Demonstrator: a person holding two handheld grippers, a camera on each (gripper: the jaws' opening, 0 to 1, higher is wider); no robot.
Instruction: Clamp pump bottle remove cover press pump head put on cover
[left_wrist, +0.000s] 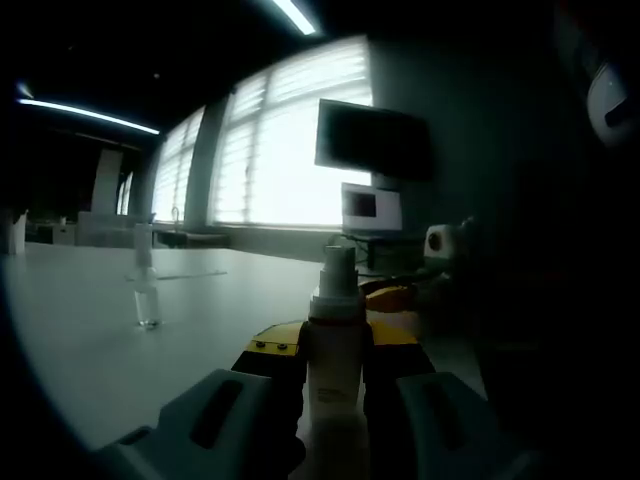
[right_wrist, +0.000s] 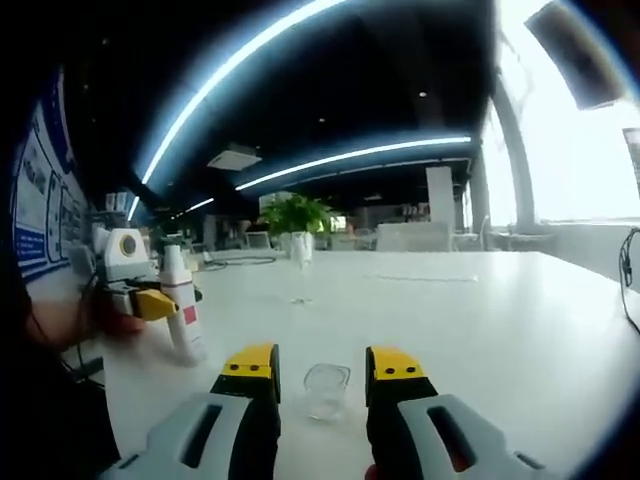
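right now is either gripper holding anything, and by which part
The left gripper clamps the pump bottle by its body. The right gripper is open; the clear cover lies between its fingers, ungripped.

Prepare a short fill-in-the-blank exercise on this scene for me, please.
1. The left gripper is shut on the ____.
2. The clear cover rests on the table between the open jaws of the ____ gripper.
3. The bottle's pump head is ____, its cover off.

Missing words: bottle; right; bare
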